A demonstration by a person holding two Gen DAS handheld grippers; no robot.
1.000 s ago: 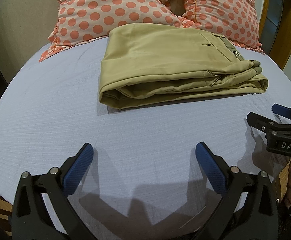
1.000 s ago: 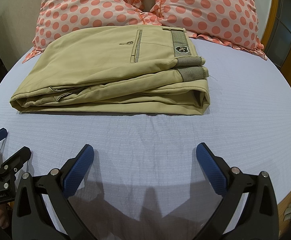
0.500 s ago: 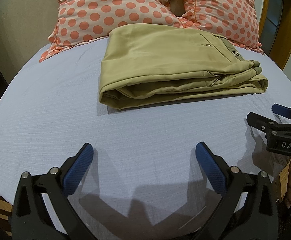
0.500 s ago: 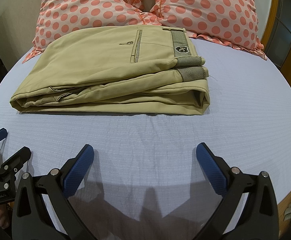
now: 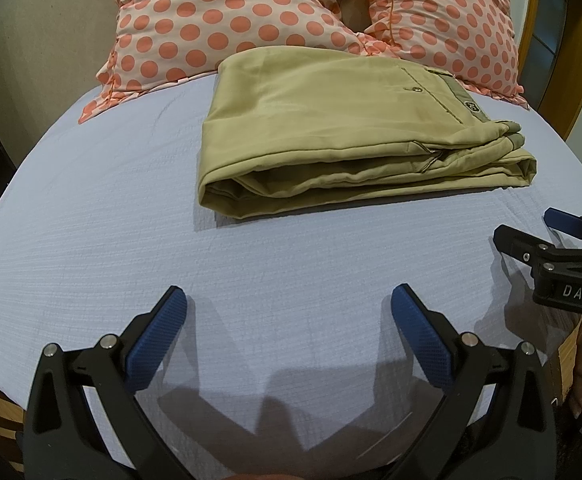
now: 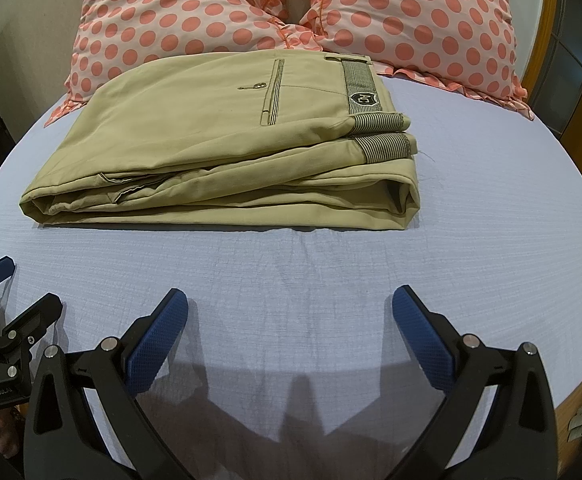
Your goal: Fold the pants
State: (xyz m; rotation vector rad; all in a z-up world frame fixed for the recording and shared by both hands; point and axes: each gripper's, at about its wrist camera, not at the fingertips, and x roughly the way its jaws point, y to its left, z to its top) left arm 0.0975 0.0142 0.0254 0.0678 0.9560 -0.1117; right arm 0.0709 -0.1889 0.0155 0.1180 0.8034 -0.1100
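Khaki pants [image 5: 343, 128] lie folded in a thick rectangular stack on the pale blue bed sheet [image 5: 91, 220], waistband to the right; they also show in the right wrist view [image 6: 227, 140]. My left gripper [image 5: 289, 320] is open and empty, held over bare sheet in front of the stack. My right gripper [image 6: 291, 320] is open and empty, also in front of the stack and apart from it. The right gripper shows at the right edge of the left wrist view [image 5: 531, 232]. The left gripper shows at the left edge of the right wrist view [image 6: 15, 292].
Two pink pillows with coral dots [image 5: 231, 20] [image 6: 419, 16] lean behind the pants, the stack's far edge against them. A wooden bed frame [image 6: 571, 92] rises at the right. The sheet drops off at the near edge.
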